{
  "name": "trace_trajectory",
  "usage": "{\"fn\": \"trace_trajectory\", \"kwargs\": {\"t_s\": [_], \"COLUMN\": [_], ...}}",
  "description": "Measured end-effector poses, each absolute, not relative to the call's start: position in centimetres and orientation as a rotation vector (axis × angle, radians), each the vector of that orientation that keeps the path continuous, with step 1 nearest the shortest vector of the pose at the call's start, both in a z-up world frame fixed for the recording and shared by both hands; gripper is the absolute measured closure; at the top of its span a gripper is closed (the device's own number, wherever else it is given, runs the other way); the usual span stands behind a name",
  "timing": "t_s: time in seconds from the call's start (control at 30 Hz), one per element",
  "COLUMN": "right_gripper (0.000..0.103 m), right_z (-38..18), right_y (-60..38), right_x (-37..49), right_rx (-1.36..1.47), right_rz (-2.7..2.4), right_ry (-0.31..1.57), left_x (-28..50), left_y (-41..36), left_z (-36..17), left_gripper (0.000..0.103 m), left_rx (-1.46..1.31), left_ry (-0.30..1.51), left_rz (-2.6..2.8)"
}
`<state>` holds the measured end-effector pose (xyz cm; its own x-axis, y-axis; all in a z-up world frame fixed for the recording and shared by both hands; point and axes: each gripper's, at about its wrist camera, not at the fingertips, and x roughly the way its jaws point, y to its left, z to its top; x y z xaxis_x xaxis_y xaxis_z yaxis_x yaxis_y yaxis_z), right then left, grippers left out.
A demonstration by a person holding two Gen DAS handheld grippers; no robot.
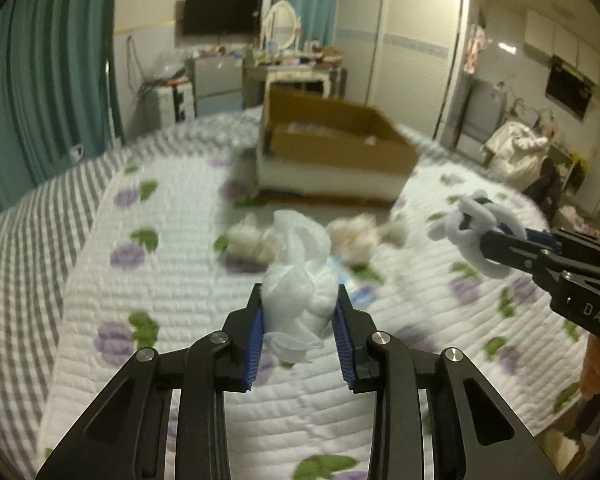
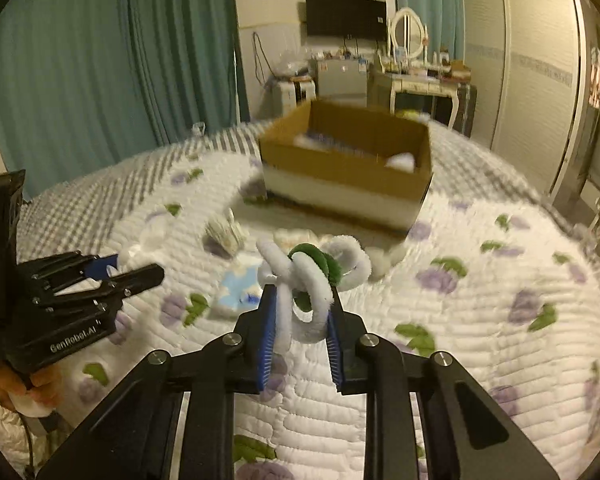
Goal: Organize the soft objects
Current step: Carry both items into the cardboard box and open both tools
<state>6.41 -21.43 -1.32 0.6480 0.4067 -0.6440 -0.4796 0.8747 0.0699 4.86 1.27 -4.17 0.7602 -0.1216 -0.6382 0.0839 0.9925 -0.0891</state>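
we had both tongs loaded. the left gripper (image 1: 299, 298) was clenched on a crumpled white gauzy bundle (image 1: 300, 276), low in the centre of its own frame, and the right gripper (image 2: 302, 300) was clenched on a tangle of white and green fuzzy loops (image 2: 312, 276), likewise low centre in the right wrist view. both loads hung above the flowered quilt (image 1: 180, 280), with the open cardboard box (image 2: 346, 164) ahead in the upper middle.

we judged the step to be carrying both to the box. to do it well we needed to keep the squeeze steady, since such light stuff slips or snags on the ribbed pads, lift clear over the near wall before letting go, and bring the tongs in one after the other so they did not collide.

the right wrist view looked into the box and showed white pieces already inside; the left view showed little of its inside. the left view showed more plainly the blurred pale plush pieces (image 1: 352, 236) lying on the quilt before the box.
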Motion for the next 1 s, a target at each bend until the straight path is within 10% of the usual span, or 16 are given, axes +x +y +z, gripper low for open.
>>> {"fn": "trace_trajectory", "kwargs": {"t_s": [0.5,1.0], "right_gripper": [0.081,0.081], "right_z": [10.2,2.2], "right_y": [-21.9,-17.8], "right_x": [14.5,33.9], "right_rx": [-0.147,-0.148], "right_rz": [0.499,0.481], "right_ry": [0.516,0.62], "left_x": [15.6,32.3], "left_y": [-3.4,-1.8], "left_z": [5.1,-1.5], "left_gripper": [0.072,0.071], "left_rx": [0.05,0.055], "left_ry": [0.525,0.603], "left_rz": [-0.107,-0.068]}}
